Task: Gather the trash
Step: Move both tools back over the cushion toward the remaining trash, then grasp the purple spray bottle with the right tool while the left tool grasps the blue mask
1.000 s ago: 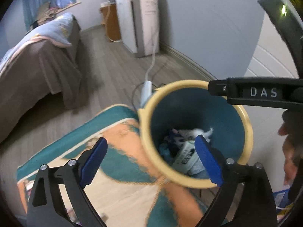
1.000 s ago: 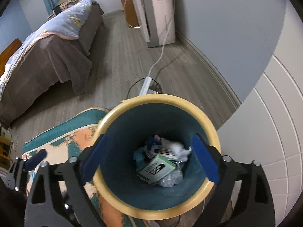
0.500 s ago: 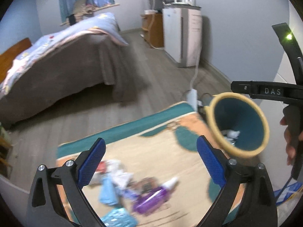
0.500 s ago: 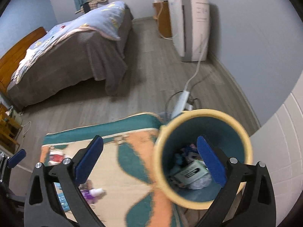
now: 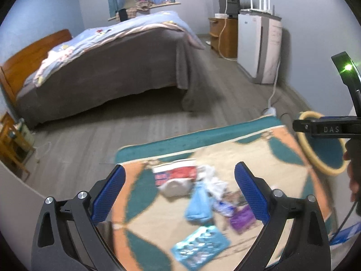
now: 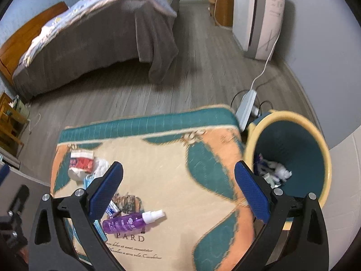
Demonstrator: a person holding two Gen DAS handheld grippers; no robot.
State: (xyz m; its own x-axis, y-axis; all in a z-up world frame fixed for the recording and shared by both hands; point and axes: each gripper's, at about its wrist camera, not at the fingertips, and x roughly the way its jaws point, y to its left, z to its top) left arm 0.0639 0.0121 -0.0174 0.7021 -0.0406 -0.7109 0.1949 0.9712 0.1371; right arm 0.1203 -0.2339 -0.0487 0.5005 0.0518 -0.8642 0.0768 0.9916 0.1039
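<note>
Bedroom w/ grey wood-plank floor [image 6: 140, 99]: trash lies scattered on a teal, orange and cream patterned rug [image 6: 171, 158], incl. a purple spray bottle [image 6: 128, 222], red-and-white packet [image 6: 81, 160] and blue wrapper [image 5: 199, 201]. Yellow-rimmed teal waste bin [image 6: 300, 140] stands at the rug's right edge, part-filled. Left gripper [image 5: 179, 192] and right gripper [image 6: 179, 187] hover w/ jaws spread, empty. Rug text reads "PARD".
</note>
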